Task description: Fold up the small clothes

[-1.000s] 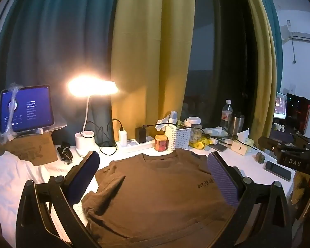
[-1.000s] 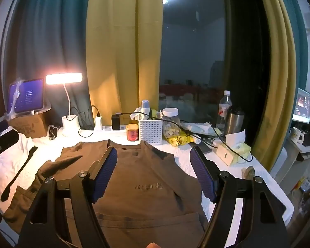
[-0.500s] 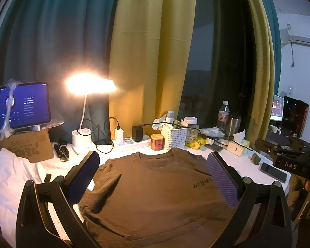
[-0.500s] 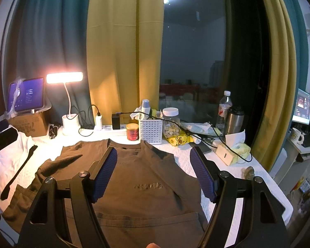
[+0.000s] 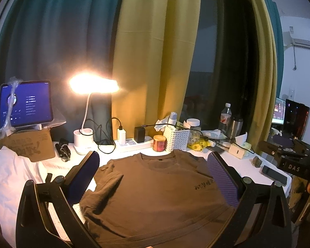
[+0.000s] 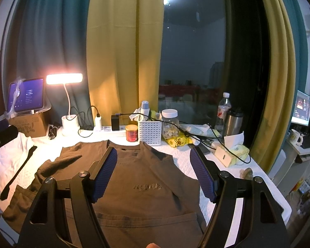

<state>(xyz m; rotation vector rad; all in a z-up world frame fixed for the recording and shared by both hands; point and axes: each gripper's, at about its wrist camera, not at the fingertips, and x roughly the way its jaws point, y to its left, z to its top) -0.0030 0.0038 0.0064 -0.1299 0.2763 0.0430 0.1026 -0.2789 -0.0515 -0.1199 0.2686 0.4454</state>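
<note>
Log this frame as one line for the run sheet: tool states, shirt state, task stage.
left tool: open, holding nothing | right tool: open, holding nothing | brown T-shirt: on table, collar away, one sleeve folded in | stage: folding underway

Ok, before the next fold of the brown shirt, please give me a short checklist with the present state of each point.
1. Left tool open, holding nothing: ok.
2. Right tool open, holding nothing: ok.
3. Shirt lies face up, collar toward the window: ok.
4. Left sleeve flat: not ok, crumpled inward.
5. Can clear of the collar: ok, just behind it.
6. Near hem within reach: cannot tell, hidden under the tools.
</note>
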